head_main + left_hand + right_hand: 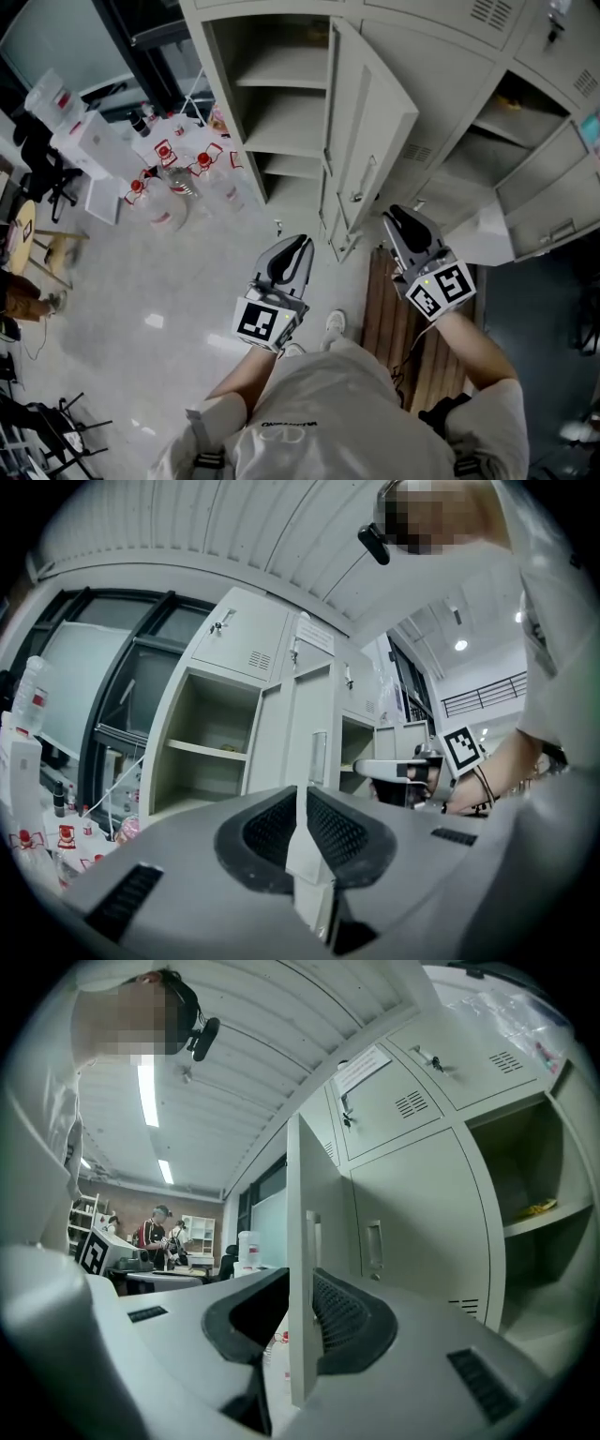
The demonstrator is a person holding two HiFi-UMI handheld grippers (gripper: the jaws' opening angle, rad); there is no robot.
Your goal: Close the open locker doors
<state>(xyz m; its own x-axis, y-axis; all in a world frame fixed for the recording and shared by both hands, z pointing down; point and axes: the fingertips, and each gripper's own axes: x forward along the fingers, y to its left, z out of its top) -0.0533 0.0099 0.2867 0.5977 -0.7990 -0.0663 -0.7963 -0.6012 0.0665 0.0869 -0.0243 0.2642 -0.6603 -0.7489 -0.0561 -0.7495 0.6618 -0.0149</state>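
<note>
A bank of pale grey lockers [450, 56] fills the top of the head view. One tall door [366, 131] stands swung out in front of an open compartment with shelves [281, 89]. Further right a second door [548, 202] hangs open. My left gripper [298, 242] hovers below the tall door, its jaws parted by a narrow slit with nothing in it [300, 794]. My right gripper [401, 214] is just right of that door's lower edge, clear of it. Its jaws are open [298, 1274], and the door [309, 1176] shows edge-on through the gap.
Bottles and boxes with red labels [169, 178] lie on the floor at the left by a white table [89, 141] and a black chair [47, 178]. A slatted wooden board [394, 323] lies under the right arm. People stand far off [155, 1232].
</note>
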